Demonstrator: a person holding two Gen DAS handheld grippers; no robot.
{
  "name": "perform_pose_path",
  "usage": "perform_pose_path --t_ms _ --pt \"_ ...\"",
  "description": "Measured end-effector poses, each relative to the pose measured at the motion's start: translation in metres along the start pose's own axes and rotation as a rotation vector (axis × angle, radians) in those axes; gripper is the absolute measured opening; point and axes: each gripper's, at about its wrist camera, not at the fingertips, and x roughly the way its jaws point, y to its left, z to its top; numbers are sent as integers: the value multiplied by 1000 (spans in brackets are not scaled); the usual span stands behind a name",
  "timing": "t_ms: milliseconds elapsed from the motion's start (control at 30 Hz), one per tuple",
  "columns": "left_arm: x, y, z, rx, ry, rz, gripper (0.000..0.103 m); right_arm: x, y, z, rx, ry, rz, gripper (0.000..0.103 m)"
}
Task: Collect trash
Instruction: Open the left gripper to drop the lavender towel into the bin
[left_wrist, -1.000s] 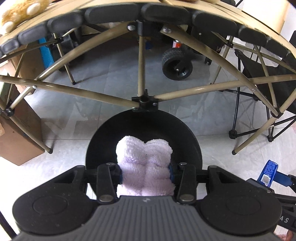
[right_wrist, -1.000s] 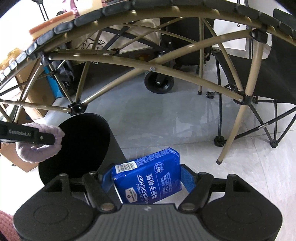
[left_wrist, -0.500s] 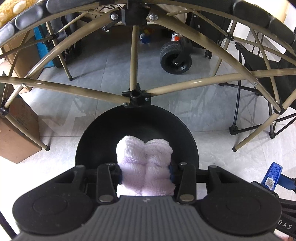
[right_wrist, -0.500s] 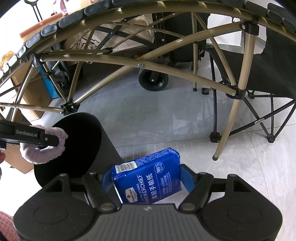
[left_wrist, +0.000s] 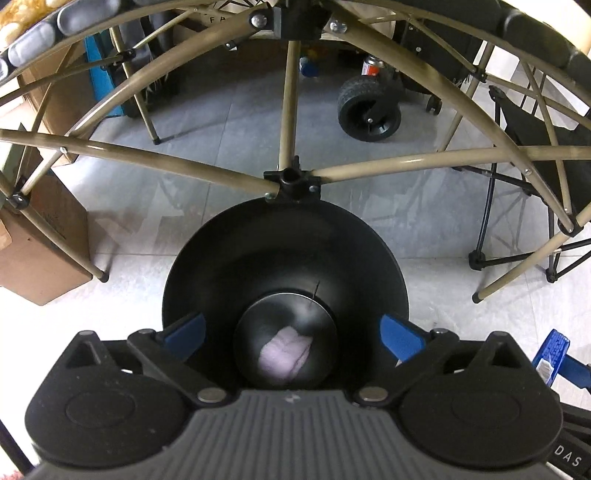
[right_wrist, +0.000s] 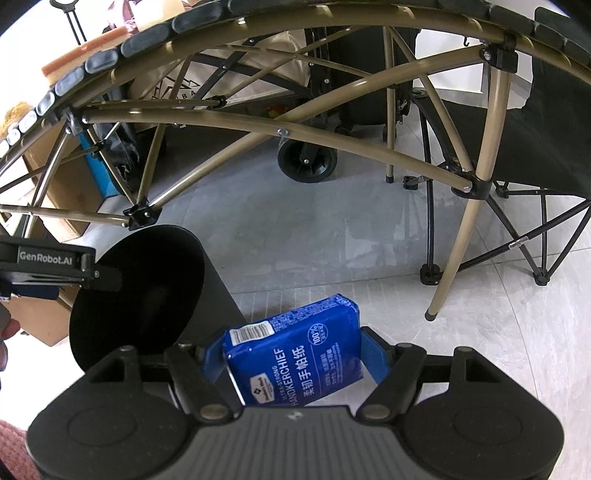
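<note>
The left camera sits on the left tongs (left_wrist: 291, 328) and looks steeply down, right above the open mouth of the black bin (left_wrist: 284, 258), very close. The right camera sits on the right tongs (right_wrist: 291, 358) and looks down at a slant from beside the bin (right_wrist: 147, 280), a little farther off. Both views share the bin, the grey floor past it, the tan frame (left_wrist: 291, 177) above it, and the black wheel (left_wrist: 369, 110) beyond the bin.
</note>
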Motion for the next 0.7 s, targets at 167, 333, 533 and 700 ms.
perform_pose_path --t_ms 167,333,533,700 --pt "-1 0 0 4 -2 -3 103 -1 0 0 -2 -1 2 72" --pt "-2 -1 -1 4 -1 -1 103 -1 0 0 -4 -1 4 72" --pt "-2 1 -1 3 -3 -2 103 -3 6 2 -12 -5 11 72" --pt "-6 9 -3 -4 -6 1 103 -4 14 5 -25 -11 24 72"
